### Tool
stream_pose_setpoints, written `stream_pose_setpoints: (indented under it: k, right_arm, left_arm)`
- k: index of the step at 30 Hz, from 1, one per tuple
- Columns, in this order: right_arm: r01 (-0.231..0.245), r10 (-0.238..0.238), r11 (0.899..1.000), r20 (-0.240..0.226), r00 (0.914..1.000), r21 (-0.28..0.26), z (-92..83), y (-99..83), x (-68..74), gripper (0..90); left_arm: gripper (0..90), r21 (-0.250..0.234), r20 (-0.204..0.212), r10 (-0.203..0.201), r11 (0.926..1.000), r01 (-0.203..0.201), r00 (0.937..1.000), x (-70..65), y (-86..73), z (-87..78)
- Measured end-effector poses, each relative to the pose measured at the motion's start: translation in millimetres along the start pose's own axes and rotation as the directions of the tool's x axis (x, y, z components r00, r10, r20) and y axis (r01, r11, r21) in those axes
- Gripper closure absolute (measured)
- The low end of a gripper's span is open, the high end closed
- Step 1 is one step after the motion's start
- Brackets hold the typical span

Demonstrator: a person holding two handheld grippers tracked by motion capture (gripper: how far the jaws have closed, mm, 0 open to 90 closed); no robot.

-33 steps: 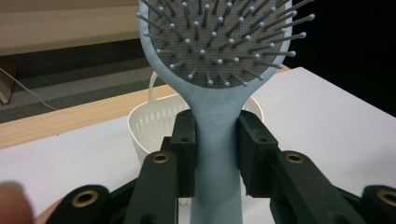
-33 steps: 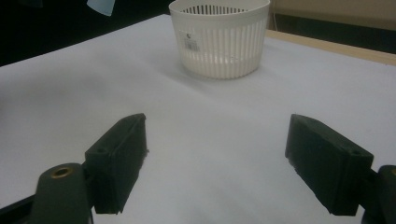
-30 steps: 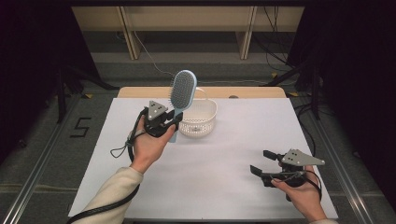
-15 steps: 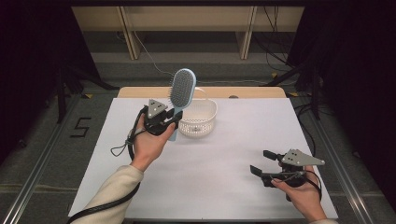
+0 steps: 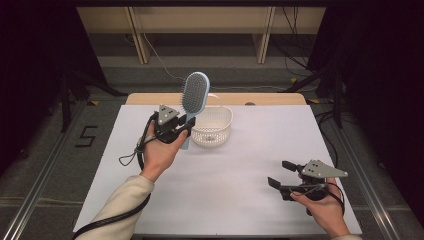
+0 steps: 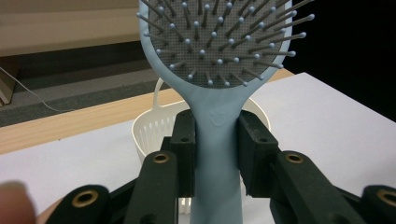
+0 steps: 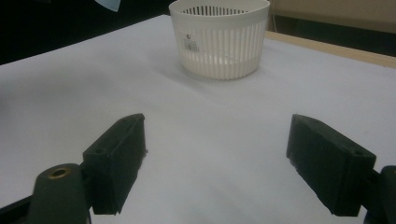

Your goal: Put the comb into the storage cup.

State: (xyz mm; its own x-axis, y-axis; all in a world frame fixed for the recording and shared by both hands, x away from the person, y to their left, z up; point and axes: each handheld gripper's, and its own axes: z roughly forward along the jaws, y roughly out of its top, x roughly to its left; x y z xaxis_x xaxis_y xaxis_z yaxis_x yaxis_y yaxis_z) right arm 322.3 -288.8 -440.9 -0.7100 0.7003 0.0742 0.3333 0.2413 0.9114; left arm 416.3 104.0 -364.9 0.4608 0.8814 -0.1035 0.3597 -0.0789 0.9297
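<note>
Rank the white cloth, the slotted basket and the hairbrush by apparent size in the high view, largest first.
1. White cloth, by far.
2. Slotted basket and hairbrush look alike: the basket is wider, the brush longer but raised nearer the camera, so unranked.

Left gripper (image 5: pixel 184 126): raised above the table — jaws clamped.
Right gripper (image 5: pixel 283 174): low, level — jaws wide apart.

Table top (image 5: pixel 240 170) lit evenly from above, w/ surroundings left dark, nearly black at sides. Soft, faint shadows seen under hands; no hard glare. High view sharp but slightly grainy. Left gripper view: hairbrush (image 6: pixel 217 60) in fair focus, fingertip at bottom-left corner blurred, background soft. Right gripper view: near jaw pads blurred, basket (image 7: pixel 219 37) moderately sharp, mild overexposure on its rim; bkgd dark at top left.
</note>
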Motion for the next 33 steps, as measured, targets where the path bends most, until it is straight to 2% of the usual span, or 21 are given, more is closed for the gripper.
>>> stream_pose_setpoints:
  k: [33]
  right_arm:
    - [0.010,-0.010,1.000,0.015,0.9998,-0.007,2.0,0.0,-2.8,17.9]
  left_arm:
    - [69.7,-0.014,0.002,0.002,0.9999,-0.002,1.0000,7.0,4.6,4.9]
